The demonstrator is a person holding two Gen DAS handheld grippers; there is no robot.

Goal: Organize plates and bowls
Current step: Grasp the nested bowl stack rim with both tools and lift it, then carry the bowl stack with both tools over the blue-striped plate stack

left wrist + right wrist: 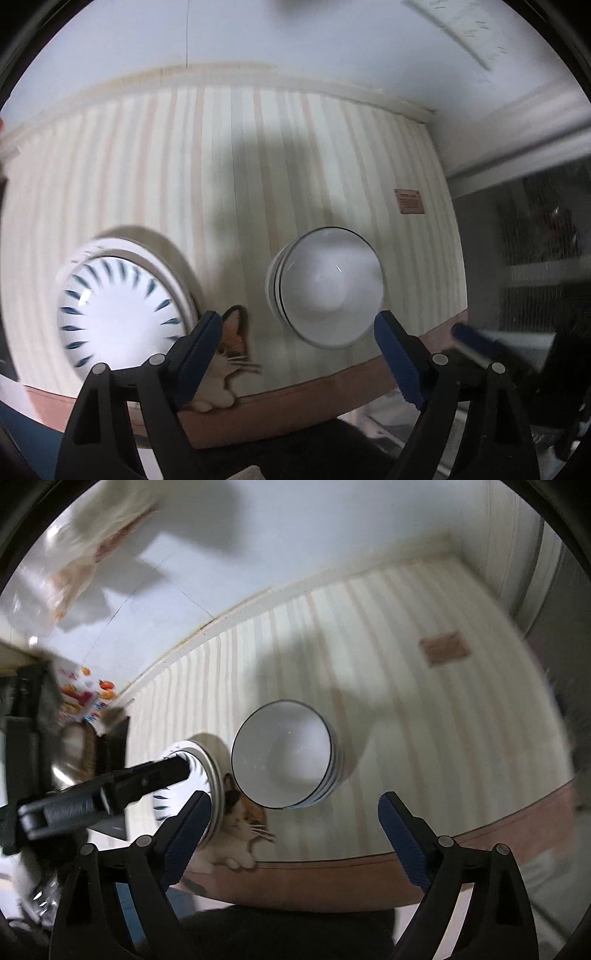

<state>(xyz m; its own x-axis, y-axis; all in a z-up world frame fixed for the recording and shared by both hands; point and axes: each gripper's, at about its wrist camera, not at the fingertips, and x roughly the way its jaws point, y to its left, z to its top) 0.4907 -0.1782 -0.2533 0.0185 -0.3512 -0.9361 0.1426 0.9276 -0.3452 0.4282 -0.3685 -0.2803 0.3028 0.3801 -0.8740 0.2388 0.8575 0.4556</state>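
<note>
From the left wrist view, the left gripper [295, 354] hangs over a striped mat [295, 155] with its jaws spread wide and nothing between them. A stack of white bowls [327, 288] stands on the mat just beyond the right finger. To the left sits a stack of plates [118, 314] with blue dashes around the rim, blurred. A cat picture [231, 354] lies on the mat between the two stacks, partly behind the left finger.

From the right wrist view, the right gripper [295, 834] is likewise spread, pinching nothing. The bowls [284, 757] stand ahead between its fingers, apart from both. The left gripper [147, 775] reaches over the plates [207, 775] at the left.
</note>
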